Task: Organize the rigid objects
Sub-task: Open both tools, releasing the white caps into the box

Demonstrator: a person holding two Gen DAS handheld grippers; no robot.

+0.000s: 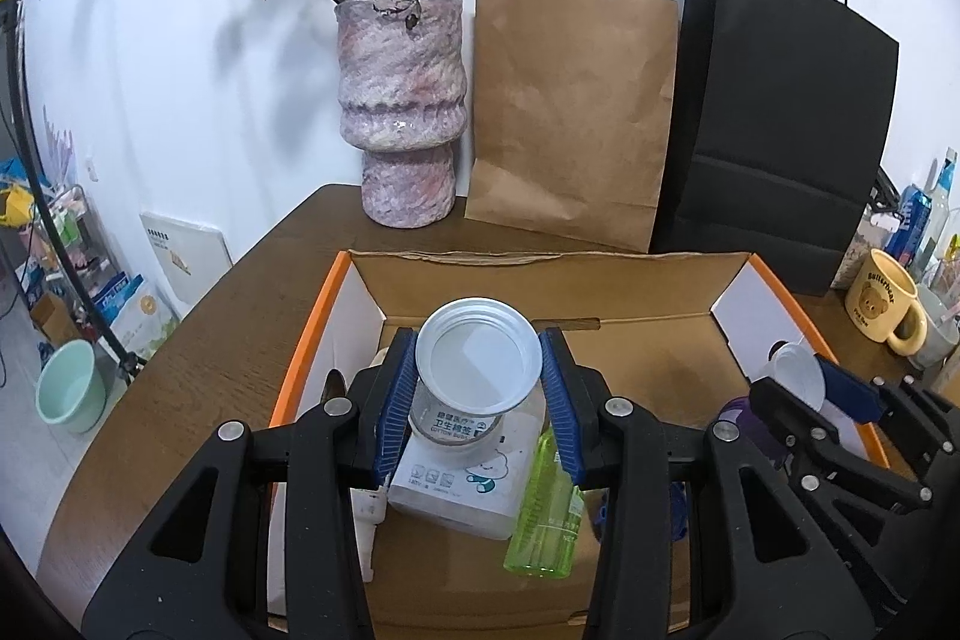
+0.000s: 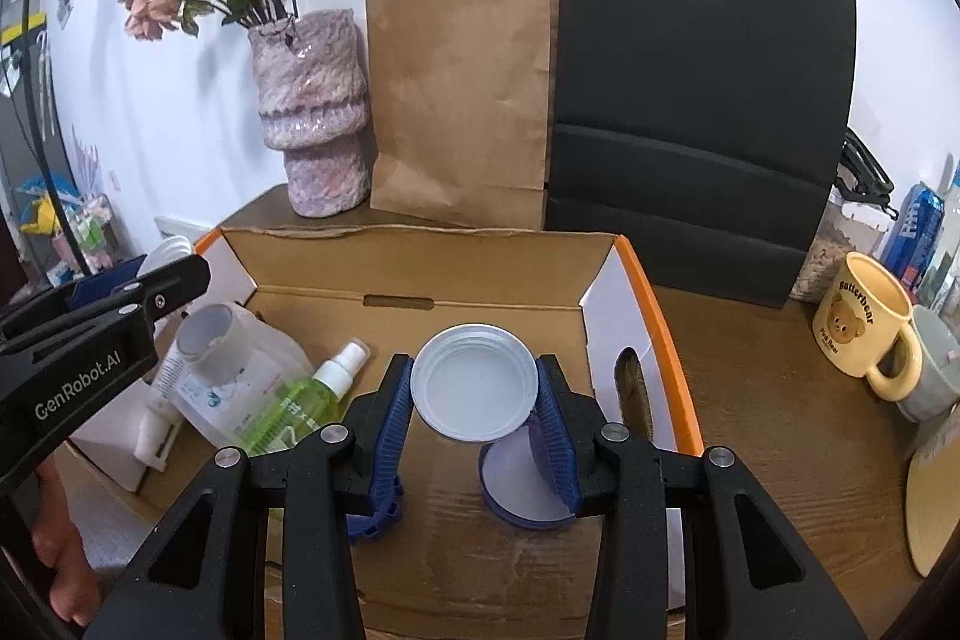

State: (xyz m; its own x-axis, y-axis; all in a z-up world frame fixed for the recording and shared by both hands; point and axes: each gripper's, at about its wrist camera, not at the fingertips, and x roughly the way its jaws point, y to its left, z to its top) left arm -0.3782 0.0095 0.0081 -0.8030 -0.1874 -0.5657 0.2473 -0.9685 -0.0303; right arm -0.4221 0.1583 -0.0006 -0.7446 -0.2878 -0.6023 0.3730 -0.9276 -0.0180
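both jaws pinch white lids [image 1: 480, 355] [image 2: 474, 381] over the cardboard box [image 2: 420, 268]

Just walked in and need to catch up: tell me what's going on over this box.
A person is sorting small items into a cardboard box on a wooden table, with a gripper in each hand. The left gripper grips a round white lid, and the right gripper grips another white lid; both are held over the box. Inside lie a green spray bottle, a clear jug and a purple lid. A mug stands outside.
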